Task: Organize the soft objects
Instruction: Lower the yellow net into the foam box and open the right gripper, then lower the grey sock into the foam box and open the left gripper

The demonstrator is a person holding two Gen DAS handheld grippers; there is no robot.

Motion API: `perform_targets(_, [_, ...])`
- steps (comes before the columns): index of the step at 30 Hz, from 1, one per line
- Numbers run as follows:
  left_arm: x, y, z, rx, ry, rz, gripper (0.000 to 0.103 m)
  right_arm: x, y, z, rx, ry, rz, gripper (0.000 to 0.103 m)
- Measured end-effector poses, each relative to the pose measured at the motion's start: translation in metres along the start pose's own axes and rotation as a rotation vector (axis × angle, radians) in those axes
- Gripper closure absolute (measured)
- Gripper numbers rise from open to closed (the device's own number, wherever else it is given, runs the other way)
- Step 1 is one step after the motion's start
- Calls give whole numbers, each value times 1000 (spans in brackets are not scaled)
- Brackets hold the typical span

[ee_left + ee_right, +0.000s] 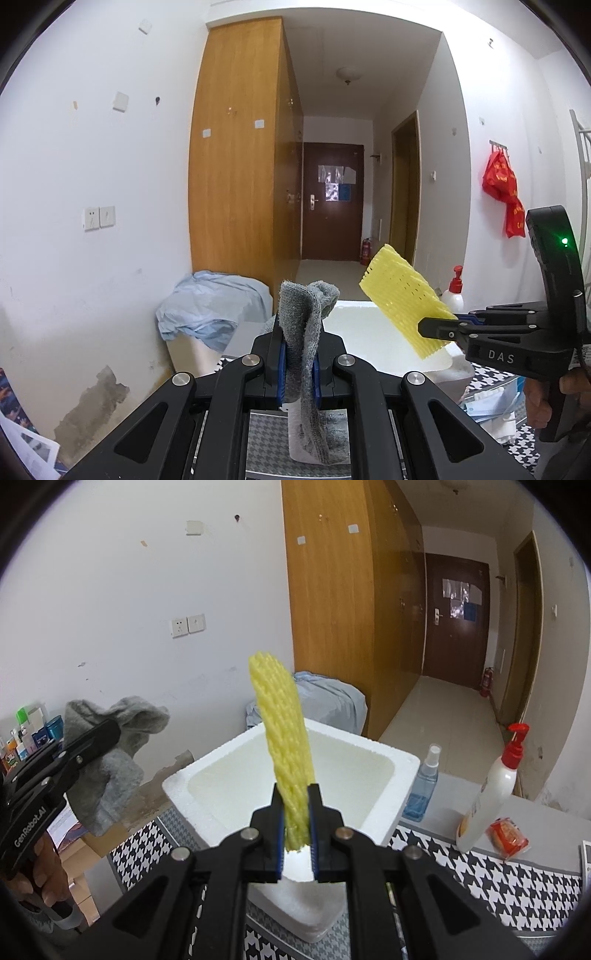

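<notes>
While held up in the air over a checked cloth (480, 878), both grippers side by side, pointing toward a tall wooden wardrobe (236, 155) and a hallway with a dark door (332, 199).

Biggest task thing: a white foam box (402, 775), open on top, sitting on the checked cloth just in front of the right gripper. Looks bare inside where it shows.

Next, a grey cloth (306, 332), soft and fuzzy. Squeezed tight between the blue pads of the left gripper (298, 363), jaws almost all the way closed on it. Top part flops up and over above the jaws, bottom part hangs down under them. Left gripper nearly level, tipped down just a little. In the right wrist view, seen from the side at the left, cloth drooping from its tip, with a hand (48, 871) wrapped around the handle low in the corner.

Then a yellow foam net (284, 746), stiff and full of little holes. Pinched at its bottom end by the right gripper (297, 819), jaws closed on it. Sticks straight up, right over the box opening. Right gripper tipped down more than the left. From the left wrist view, reaches in from the right side, net slanting up and left.

Smaller things on the table beside the box: a white pump bottle (491, 786) with a red top, a blue spray bottle (421, 790), a small red packet (508, 836).
</notes>
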State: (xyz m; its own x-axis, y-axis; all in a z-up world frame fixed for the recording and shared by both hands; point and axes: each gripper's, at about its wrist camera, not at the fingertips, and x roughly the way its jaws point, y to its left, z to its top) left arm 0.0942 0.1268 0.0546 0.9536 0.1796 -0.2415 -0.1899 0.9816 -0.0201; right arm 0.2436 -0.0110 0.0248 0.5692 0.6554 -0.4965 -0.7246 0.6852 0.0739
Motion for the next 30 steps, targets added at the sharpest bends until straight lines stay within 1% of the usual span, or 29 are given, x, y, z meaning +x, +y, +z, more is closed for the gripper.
perform_targets(2, [2,1,0,-2,3,0,92,3,-2,0,8,5,5,80])
perform_targets(3, [2,1,1,-1,3,-1,92,4,-3,1,12,7,11,67])
perform_targets(4, [3,0,1,1,3,0,92,6,-3,1,11,10,12,56])
perform_targets(5, [4,1,2,1,2,1,92,7,-4,1,11,12,13,52])
perform_targets(7, [6,3,1,-2,6,3,92,8,-4,-1,16,12,15,31])
perform_targets(9, [8,4,2,-9,11,-1,92,8,-5,0,26,10,15,22])
perform_targets(11, [10,6,4,-8,15,-10,92,5,-7,0,33,0,12,20])
perform_targets(13, [12,6,6,-9,20,-17,92,2,-6,1,33,-5,10,10])
perform_targets(15, [13,5,8,-10,24,-25,92,-3,-6,0,23,-20,7,3])
perform_targets(16, [13,3,9,-9,23,-31,92,-7,-6,0,16,-25,0,2])
perform_targets(19, [15,0,12,-5,26,-52,92,-18,-8,-2,7,-48,-15,1])
perform_targets(26, [25,-9,19,-1,40,-92,92,-28,-17,-8,2,-51,-63,1])
perform_targets(30, [32,-16,23,11,47,-114,92,-32,-19,-10,-1,-55,-72,1])
